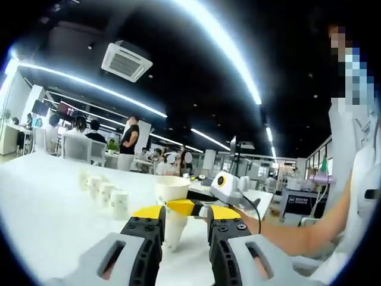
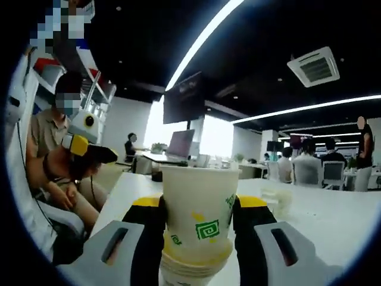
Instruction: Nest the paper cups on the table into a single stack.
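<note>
Paper cups were nested into a stack that sat clamped between the right gripper's fingers in the right gripper view: the top cup was white with green square-spiral marks, and the rims of several more cups showed beneath it. Its mouth faced up, and whether anything lay inside could not be told from that angle. Behind it stretched the white counter.

In the left gripper view the same stack stood out ahead of the left gripper, beyond the yellow-tipped fingers, which were spread apart and held nothing. The right gripper reached in from the right and was closed on the stack. Further back on the counter, to the left, a short row of single paper cups stood upright and close together, well apart from the stack. Their insides were not visible.

People sat at desks in the background, and a person's forearm showed at the right of the left gripper view.
</note>
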